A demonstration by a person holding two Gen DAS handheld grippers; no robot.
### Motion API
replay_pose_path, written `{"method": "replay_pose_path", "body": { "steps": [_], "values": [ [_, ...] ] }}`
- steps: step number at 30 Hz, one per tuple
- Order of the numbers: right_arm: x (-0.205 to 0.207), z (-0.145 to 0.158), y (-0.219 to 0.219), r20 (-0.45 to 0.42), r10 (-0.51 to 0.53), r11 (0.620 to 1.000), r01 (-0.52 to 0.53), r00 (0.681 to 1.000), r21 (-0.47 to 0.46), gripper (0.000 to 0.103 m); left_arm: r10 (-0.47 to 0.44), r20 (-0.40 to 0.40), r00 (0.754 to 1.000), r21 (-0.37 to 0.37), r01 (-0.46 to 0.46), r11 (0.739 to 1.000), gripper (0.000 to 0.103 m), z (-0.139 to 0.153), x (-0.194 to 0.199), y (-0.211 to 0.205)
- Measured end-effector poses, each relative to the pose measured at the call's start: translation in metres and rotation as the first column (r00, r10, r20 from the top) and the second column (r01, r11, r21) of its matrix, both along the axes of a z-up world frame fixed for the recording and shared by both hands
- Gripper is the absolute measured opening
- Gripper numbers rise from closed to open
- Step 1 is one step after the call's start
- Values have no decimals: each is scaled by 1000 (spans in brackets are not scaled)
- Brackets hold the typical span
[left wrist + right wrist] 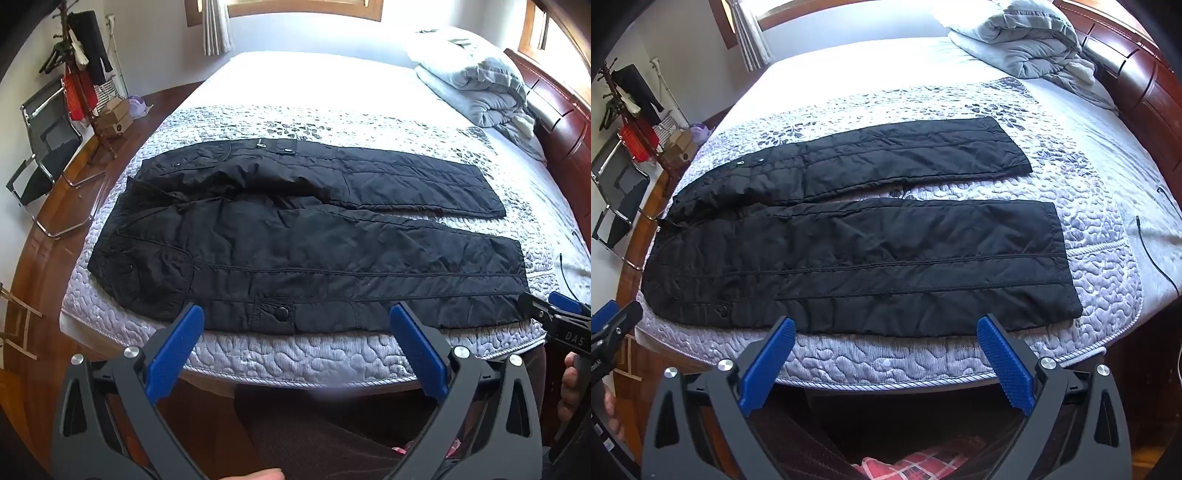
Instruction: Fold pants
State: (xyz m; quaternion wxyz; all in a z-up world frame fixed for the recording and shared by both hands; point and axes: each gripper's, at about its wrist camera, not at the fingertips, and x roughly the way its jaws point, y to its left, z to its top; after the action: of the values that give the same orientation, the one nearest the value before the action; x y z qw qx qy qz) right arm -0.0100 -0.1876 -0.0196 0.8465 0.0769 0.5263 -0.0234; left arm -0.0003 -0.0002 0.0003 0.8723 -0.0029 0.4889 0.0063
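Black quilted pants (295,236) lie spread flat on the bed, waist to the left, both legs running right with a gap between them. They also show in the right wrist view (857,251). My left gripper (295,317) is open and empty, hovering just off the near edge of the pants around the snap button. My right gripper (886,328) is open and empty, at the near edge of the near leg. The right gripper's tip shows at the right of the left wrist view (554,306); the left gripper's tip shows at the left of the right wrist view (613,325).
The bed (295,354) has a grey quilted cover. A folded grey duvet (472,77) lies at the far right by the wooden headboard (565,122). A black cable (1160,254) lies right of the legs. A chair (44,147) and coat rack (81,66) stand left.
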Motion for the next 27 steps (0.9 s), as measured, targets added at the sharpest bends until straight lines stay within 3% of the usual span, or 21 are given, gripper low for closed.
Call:
{"method": "replay_pose_path", "body": {
  "steps": [27],
  "values": [
    [-1,-2,-2,4,-5,1000,5,1000,-1,99,3,-11,1000,5,-3,1000,100,0,2,0]
  ]
}}
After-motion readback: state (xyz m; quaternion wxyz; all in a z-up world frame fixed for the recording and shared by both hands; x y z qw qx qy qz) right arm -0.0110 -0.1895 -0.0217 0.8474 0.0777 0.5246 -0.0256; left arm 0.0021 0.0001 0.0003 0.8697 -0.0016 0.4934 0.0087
